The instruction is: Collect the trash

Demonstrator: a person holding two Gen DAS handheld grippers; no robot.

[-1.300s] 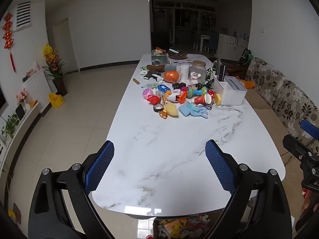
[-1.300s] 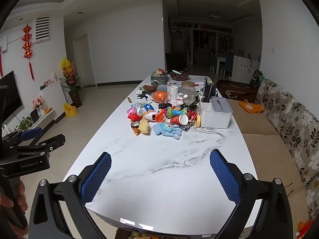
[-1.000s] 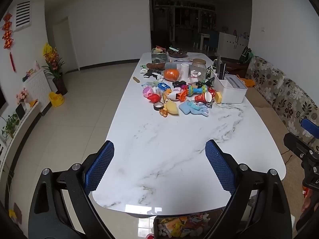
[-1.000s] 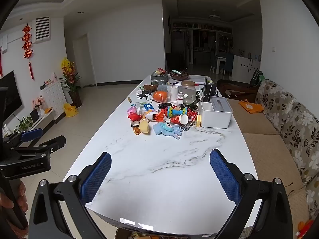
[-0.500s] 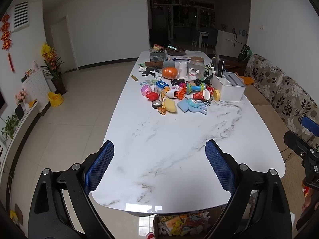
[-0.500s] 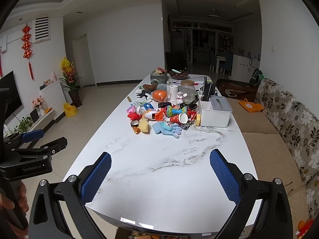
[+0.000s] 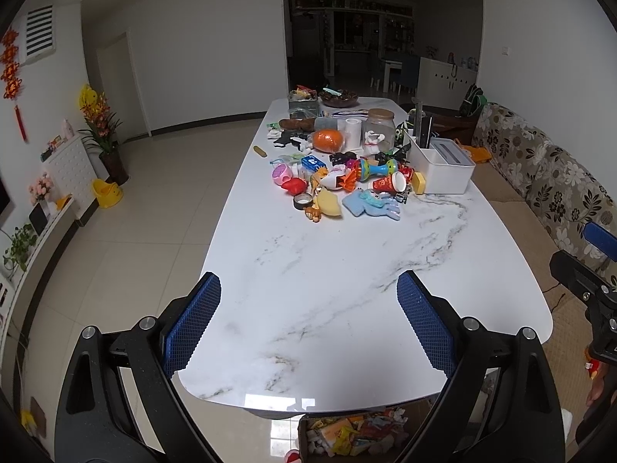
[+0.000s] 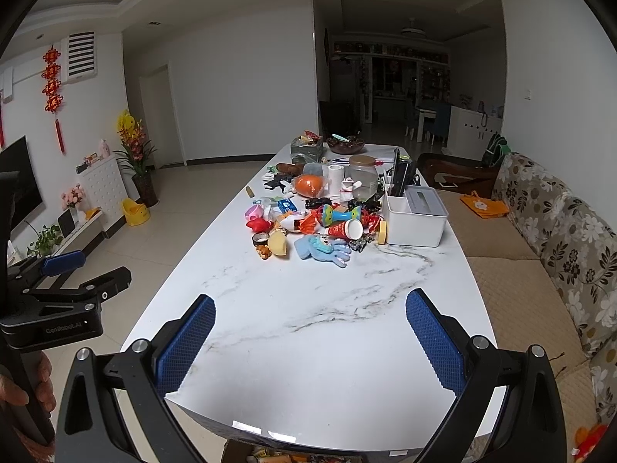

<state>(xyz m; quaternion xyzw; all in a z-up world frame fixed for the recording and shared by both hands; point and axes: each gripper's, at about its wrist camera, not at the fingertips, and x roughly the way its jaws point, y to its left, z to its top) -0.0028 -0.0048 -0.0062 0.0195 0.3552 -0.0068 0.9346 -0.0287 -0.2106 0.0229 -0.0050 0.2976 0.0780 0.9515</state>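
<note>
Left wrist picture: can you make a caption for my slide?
Open left gripper above a marble table, toy pile far ahead, nothing picked up yet.

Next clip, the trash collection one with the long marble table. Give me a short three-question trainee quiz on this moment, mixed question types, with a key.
1. True or false: the left gripper is closed on a piece of trash.
2. Multiple choice: the white storage box sits where relative to the pile of toys? A) on the sofa side of it B) on the TV side of it C) under the table
3. Short answer: what lies on the floor below the near edge of the marble table?

Key: 1. False, both grippers are open and empty. 2. A. 3. A cardboard box of wrappers.
</note>
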